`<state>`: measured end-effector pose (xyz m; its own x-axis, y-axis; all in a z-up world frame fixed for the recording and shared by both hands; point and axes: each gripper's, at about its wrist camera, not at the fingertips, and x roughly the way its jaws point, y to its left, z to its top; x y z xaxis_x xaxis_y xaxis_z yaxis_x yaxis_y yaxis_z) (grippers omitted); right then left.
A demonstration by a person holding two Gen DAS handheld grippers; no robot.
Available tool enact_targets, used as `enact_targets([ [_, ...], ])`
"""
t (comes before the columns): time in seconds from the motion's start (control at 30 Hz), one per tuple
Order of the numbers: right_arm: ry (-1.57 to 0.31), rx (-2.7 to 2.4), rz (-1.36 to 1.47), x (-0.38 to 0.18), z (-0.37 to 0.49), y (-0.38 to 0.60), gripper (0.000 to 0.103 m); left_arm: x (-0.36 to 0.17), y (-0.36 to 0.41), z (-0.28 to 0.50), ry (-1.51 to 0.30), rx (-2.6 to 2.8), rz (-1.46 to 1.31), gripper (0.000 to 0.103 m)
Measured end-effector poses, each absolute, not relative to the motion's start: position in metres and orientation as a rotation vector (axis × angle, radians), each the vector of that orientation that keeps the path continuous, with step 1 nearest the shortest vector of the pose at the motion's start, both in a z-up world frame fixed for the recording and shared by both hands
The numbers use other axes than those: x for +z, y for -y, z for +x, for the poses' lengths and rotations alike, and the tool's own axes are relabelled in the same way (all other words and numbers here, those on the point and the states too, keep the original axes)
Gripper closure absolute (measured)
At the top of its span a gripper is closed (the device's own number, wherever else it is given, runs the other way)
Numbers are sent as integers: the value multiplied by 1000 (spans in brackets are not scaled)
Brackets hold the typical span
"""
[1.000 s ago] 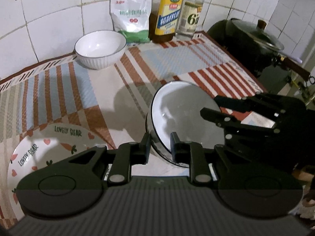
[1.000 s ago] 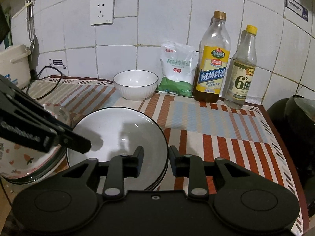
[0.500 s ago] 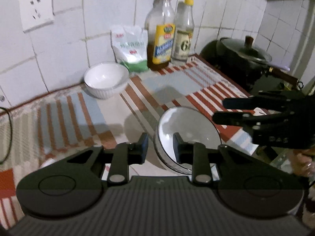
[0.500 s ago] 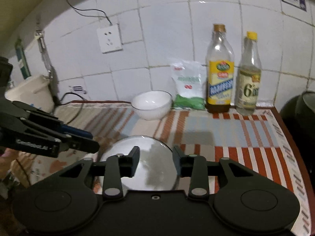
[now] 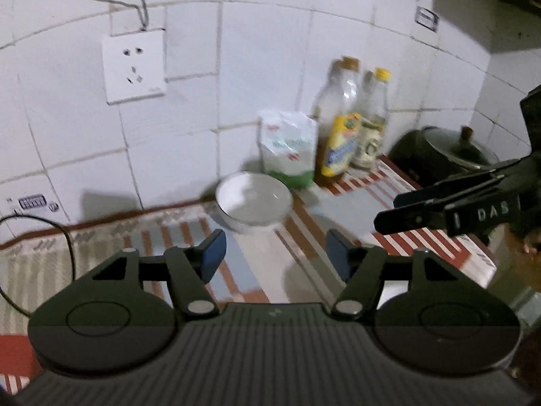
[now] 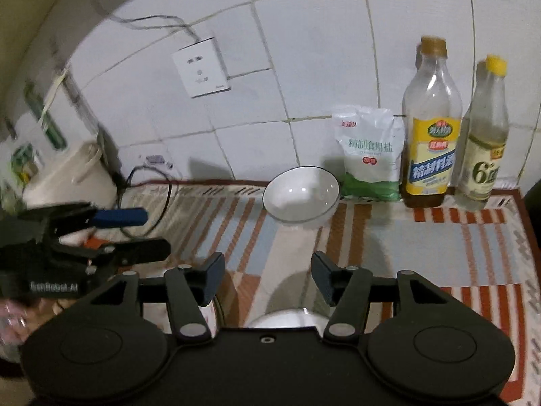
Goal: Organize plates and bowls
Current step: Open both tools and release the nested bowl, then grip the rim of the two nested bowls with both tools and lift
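A white bowl (image 5: pixel 254 206) sits on the striped cloth near the back wall; it also shows in the right wrist view (image 6: pixel 301 199). My left gripper (image 5: pixel 274 253) is open and empty, raised above the counter in front of the bowl. My right gripper (image 6: pixel 267 279) is open and empty, also raised. The rim of the white plate stack (image 6: pixel 287 318) peeks out just below the right gripper. Another plate edge (image 6: pixel 208 314) shows by its left finger. The right gripper shows in the left wrist view (image 5: pixel 449 209), and the left gripper shows in the right wrist view (image 6: pixel 111 237).
A salt bag (image 6: pixel 370 155) and two bottles (image 6: pixel 431 135) stand against the tiled wall. A dark lidded pot (image 5: pixel 449 155) sits at the right end. A rice cooker (image 6: pixel 71 176) and its cable (image 6: pixel 152 203) are at the left. A wall socket (image 5: pixel 135 67) is above.
Both grippers have opened and risen up and back from the plate stack. The plates have dropped almost out of view below them. The views now tilt up toward the wall.
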<state>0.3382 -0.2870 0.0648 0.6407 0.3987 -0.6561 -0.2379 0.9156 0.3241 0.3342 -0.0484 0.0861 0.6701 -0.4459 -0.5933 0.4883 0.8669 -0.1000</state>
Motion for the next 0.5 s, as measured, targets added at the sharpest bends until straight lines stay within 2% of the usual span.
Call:
enact_targets([
  [0.2, -860, 309, 308, 45, 394, 292, 41, 81, 36, 381, -647, -533, 3, 37],
  [0.5, -917, 290, 346, 5, 445, 298, 41, 51, 53, 436, -694, -506, 90, 38],
])
